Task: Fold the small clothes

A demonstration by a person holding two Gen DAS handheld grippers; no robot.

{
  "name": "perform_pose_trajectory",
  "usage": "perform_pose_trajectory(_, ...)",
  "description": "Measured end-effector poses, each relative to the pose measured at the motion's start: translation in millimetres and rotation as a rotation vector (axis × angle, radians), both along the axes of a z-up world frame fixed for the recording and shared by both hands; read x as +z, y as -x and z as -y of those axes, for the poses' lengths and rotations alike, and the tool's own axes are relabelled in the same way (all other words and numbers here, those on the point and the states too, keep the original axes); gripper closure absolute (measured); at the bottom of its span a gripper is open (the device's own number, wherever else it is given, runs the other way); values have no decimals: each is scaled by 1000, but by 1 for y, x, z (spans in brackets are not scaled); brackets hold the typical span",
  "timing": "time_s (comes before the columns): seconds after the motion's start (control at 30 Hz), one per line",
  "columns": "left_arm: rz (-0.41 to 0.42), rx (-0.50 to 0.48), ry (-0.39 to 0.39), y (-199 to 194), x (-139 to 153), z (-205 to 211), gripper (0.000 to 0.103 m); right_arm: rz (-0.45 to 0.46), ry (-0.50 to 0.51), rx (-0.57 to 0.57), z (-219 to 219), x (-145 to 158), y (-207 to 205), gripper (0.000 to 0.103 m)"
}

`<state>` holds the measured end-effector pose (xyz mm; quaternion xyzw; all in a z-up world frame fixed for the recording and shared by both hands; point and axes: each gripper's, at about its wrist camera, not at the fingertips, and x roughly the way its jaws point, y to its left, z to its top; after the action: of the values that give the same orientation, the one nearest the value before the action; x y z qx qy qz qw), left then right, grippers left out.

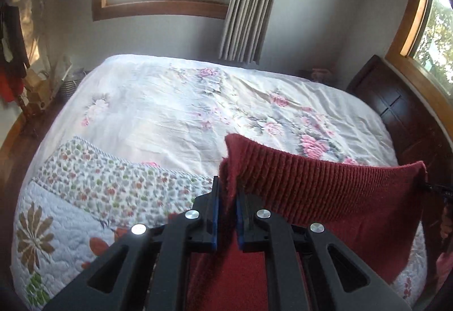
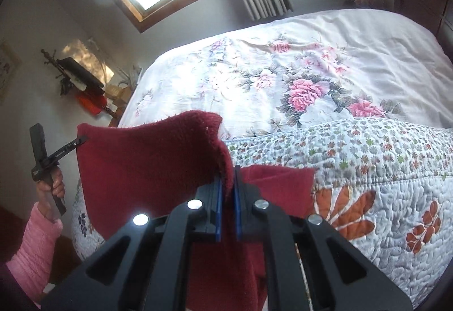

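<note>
A dark red knitted garment [image 1: 325, 186] hangs stretched in the air above the bed. My left gripper [image 1: 228, 192] is shut on one upper corner of it, the cloth pinched between the blue pads. My right gripper [image 2: 228, 183] is shut on the other upper corner of the same red garment [image 2: 147, 158], whose fuzzy side faces this camera. In the right wrist view the left gripper [image 2: 82, 139] shows at the far corner, held by a hand [image 2: 52, 186] in a pink sleeve. The lower part of the garment drops out of sight below both grippers.
Under the garment lies a bed with a white rose-print sheet [image 1: 175, 113] and a quilted floral blanket [image 2: 382, 169] along the near edge. A dark wooden headboard [image 1: 396, 107] stands at the right. Windows, a grey curtain [image 1: 249, 5] and a coat stand [image 2: 73, 76] line the walls.
</note>
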<state>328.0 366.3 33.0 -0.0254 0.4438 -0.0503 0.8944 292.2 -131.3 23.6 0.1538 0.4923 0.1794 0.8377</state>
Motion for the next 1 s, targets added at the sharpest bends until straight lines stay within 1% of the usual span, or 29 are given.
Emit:
perform_pose_trajectory(0.07, -56, 29, -24, -23, -21, -1, 101, -48, 31, -27, -2, -20, -25, 97)
perform_pose_trajectory(0.13, -114, 54, -36, -40, -45, -3, 101, -100, 52, -43, -5, -46, -41, 97)
perform_pose_trajectory(0.2, -185, 73, -39, -46, -73, -6, 101, -173, 62, -48, -10, -77, -53, 97)
perform_pose_trajectory(0.27, -238, 72, -47, -43, -96, -8, 101, -212, 136, -49, -17, -100, -59, 97)
perform_pose_trajectory(0.3, -253, 69, -52, -39, -104, -8, 101, -221, 163, -53, -20, -110, -60, 97)
perform_pose_trajectory(0.37, -294, 70, -84, -33, -116, -8, 101, -262, 179, -60, -22, -128, -62, 97)
perform_pose_trajectory(0.4, -308, 70, -102, -31, -119, -7, 99, -272, 184, -65, -22, -133, -62, 97)
perform_pose_trajectory(0.43, -312, 72, -119, -30, -121, -8, 94, -279, 190, -66, -22, -138, -63, 96)
perform_pose_trajectory(0.47, -320, 74, -134, -30, -122, -9, 94, -284, 199, -70, -21, -141, -63, 95)
perform_pose_trajectory(0.5, -336, 70, -137, -32, -124, -10, 86, -289, 201, -72, -21, -142, -64, 94)
perform_pose_trajectory(0.53, -357, 64, -132, -35, -126, -10, 75, -293, 199, -74, -22, -143, -64, 94)
perform_pose_trajectory(0.57, -379, 71, -144, -38, -130, -11, 70, -296, 201, -75, -22, -144, -66, 94)
perform_pose_trajectory(0.67, -403, 59, -151, -43, -138, -6, 69, -287, 214, -89, -23, -142, -69, 95)
perform_pose_trajectory(0.7, -421, 60, -172, -44, -143, -3, 70, -296, 226, -101, -22, -144, -70, 95)
perform_pose_trajectory(0.73, -442, 62, -194, -43, -149, -1, 70, -324, 248, -115, -21, -149, -71, 93)
perform_pose_trajectory(0.77, -451, 59, -202, -41, -154, 0, 70, -340, 253, -114, -20, -155, -71, 93)
perform_pose_trajectory(0.83, -425, 56, -195, -34, -151, 0, 70, -323, 260, -99, -21, -154, -66, 92)
perform_pose_trajectory(0.87, -412, 59, -178, -30, -146, -2, 70, -310, 259, -92, -21, -150, -64, 89)
perform_pose_trajectory(0.93, -384, 60, -144, -18, -130, -7, 70, -280, 249, -97, -17, -135, -54, 68)
perform_pose_trajectory(0.97, -364, 51, -127, -9, -119, -10, 70, -248, 226, -100, -12, -123, -45, 63)
perform_pose_trajectory(1.0, -344, 38, -113, 2, -109, -12, 68, -224, 202, -95, -9, -113, -35, 53)
